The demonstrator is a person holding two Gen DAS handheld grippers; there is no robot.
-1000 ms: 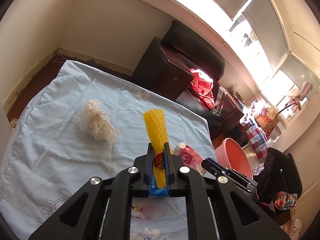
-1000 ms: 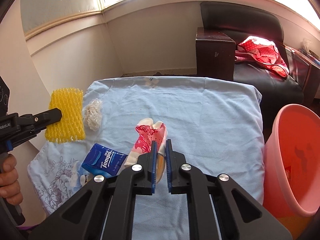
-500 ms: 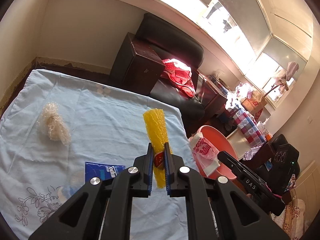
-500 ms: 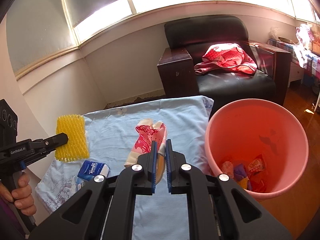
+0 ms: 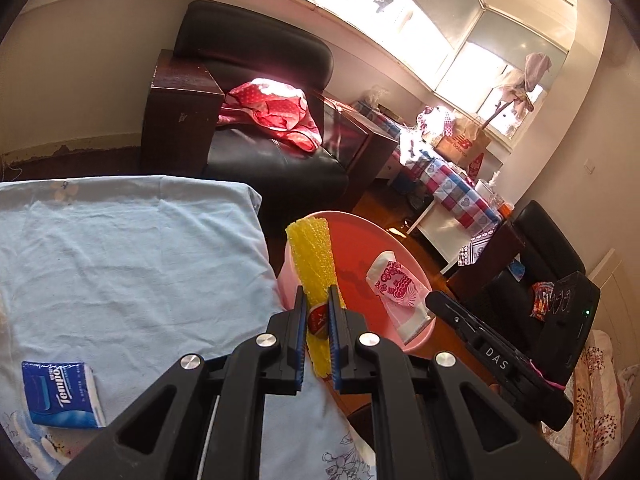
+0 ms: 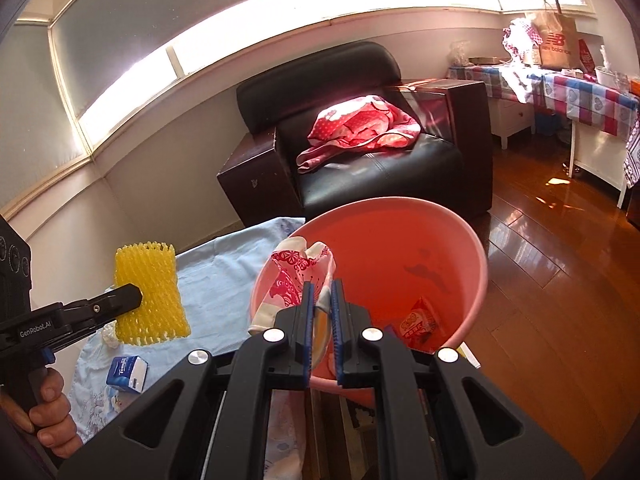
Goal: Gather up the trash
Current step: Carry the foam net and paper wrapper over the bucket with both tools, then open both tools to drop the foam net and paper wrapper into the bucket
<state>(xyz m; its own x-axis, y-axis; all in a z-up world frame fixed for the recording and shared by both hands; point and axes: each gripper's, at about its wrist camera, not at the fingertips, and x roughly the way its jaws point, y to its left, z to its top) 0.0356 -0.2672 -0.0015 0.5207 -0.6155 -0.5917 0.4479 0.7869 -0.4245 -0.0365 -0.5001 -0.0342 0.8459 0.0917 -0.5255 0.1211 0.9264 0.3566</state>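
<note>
My left gripper (image 5: 318,300) is shut on a yellow foam fruit net (image 5: 314,258) with a red sticker; the net stands up over the near rim of the pink bucket (image 5: 416,342). In the right wrist view the same net (image 6: 148,292) hangs beside the table, left of the bucket. My right gripper (image 6: 320,292) is shut on a pink-and-white patterned wrapper (image 6: 296,272), held over the bucket's (image 6: 476,292) near-left rim. In the left wrist view that wrapper (image 5: 396,284) hangs above the bucket's inside. Several wrappers (image 6: 418,320) lie on the bucket's bottom.
A blue Tempo tissue pack (image 5: 62,394) lies on the light-blue tablecloth (image 5: 120,260). A black armchair (image 6: 372,148) with a red cloth (image 6: 360,128) stands behind the bucket. Wooden floor (image 6: 560,280) spreads to the right. A hand (image 6: 48,412) grips the left gripper's handle.
Both grippers swung right from over the table to the pink bucket, carrying the yellow net and the patterned wrapper. The bucket's inside is now in full view.
</note>
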